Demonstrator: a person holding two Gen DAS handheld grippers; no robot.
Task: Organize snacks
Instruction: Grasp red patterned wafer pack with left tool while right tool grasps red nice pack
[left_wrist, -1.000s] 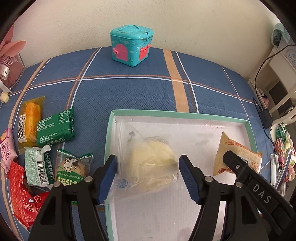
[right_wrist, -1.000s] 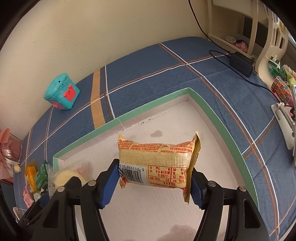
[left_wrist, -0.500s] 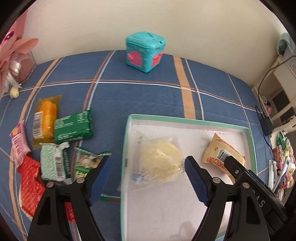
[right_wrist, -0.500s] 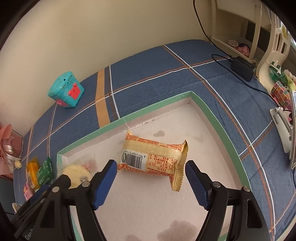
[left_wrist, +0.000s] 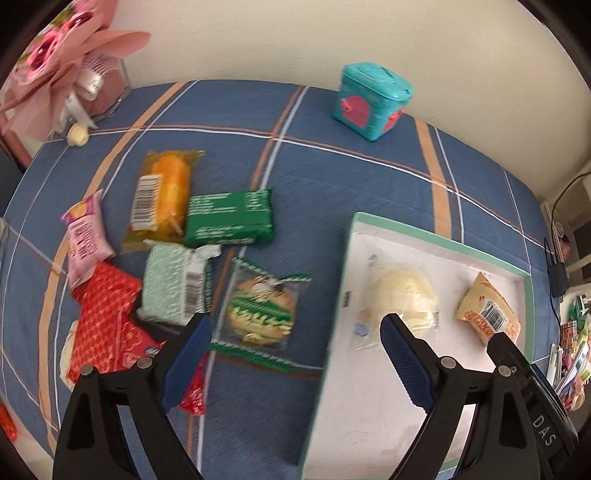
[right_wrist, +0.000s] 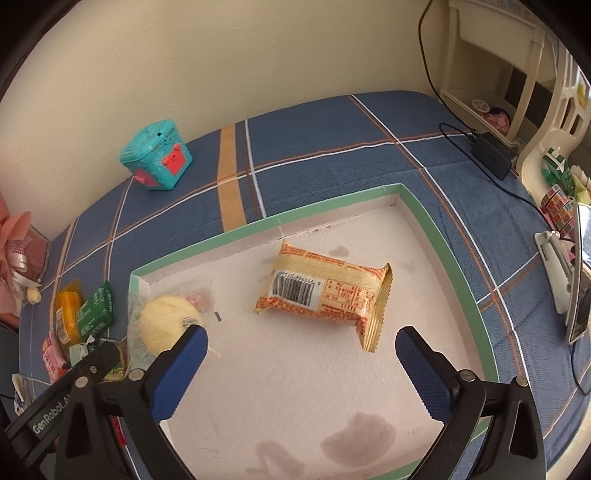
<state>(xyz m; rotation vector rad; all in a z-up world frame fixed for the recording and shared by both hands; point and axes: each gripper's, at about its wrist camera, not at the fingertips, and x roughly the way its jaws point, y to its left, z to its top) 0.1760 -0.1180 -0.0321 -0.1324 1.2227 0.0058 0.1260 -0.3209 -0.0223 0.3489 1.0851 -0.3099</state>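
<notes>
Both grippers have let go and drawn back since a second ago. Left gripper (left_wrist: 295, 338) was clamped on the bun (left_wrist: 400, 295); it has swung left and now hangs wide apart, empty, over the tray's left rim and the cloth (left_wrist: 332, 177). Right gripper (right_wrist: 301, 350) was clamped on the orange pack (right_wrist: 325, 291); it now stands spread and empty, with the pack lying flat on the tray floor just ahead of its tips.

Tray (right_wrist: 454, 266), white floor, green rim, sits on blue plaid cloth. Inside it: bun in clear wrap at the left end, orange pack toward the right, barcode up. The two are well apart. Dark stains on the tray floor near the right gripper.

Left of the tray, loose on the cloth:
- cookie pack (left_wrist: 262, 308), nearest the tray
- pale green pack (left_wrist: 171, 284), barcode up
- dark green pack (left_wrist: 229, 218)
- yellow pack (left_wrist: 162, 195), touching the dark green one
- pink pack (left_wrist: 86, 236)
- red pack (left_wrist: 107, 325), partly under the pale green one

Left view is motion-blurred. Teal box (left_wrist: 373, 99) stands near the wall, far from the snacks. Pink bouquet (left_wrist: 62, 62) at the far left corner.
</notes>
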